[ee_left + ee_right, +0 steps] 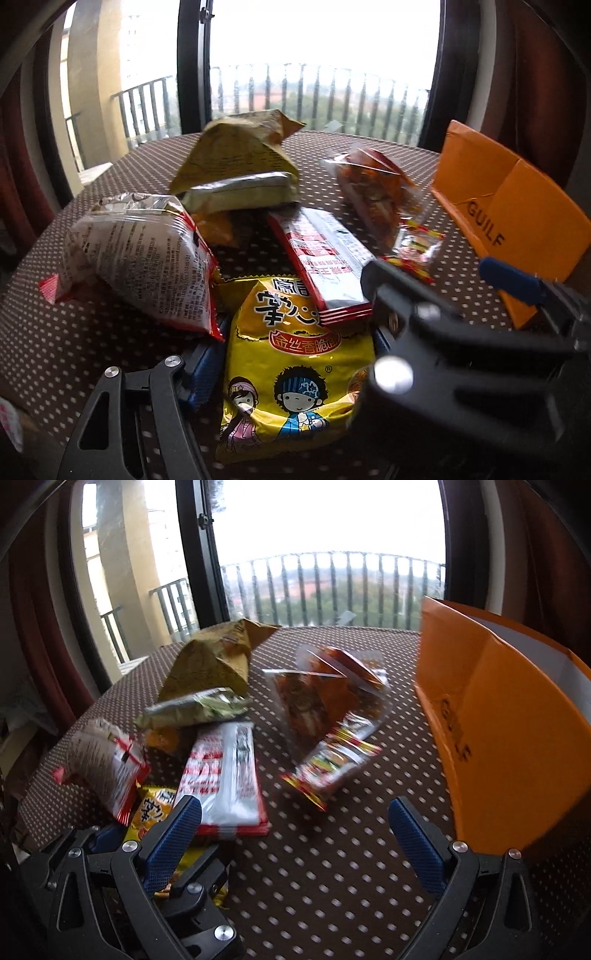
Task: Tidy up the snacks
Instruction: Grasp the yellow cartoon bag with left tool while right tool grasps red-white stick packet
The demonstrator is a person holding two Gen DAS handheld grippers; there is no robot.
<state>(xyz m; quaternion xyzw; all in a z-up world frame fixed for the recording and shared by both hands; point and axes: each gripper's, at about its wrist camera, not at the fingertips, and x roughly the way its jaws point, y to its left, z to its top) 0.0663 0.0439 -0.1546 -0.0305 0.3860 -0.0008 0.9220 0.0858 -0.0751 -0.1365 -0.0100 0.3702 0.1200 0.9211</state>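
Observation:
A yellow cartoon snack bag lies between the pads of my left gripper, whose jaws stand wide on either side of it. Above it lie a red-and-silver flat pack, a white-and-red bag, a green-yellow bag and a clear bag of red snacks. My right gripper is open and empty over bare cloth, with the flat pack to its left and a small red-yellow packet ahead. The right gripper also shows in the left wrist view.
An orange paper bag stands open at the right, also in the left wrist view. The round table has a brown dotted cloth. A window and balcony railing lie behind it.

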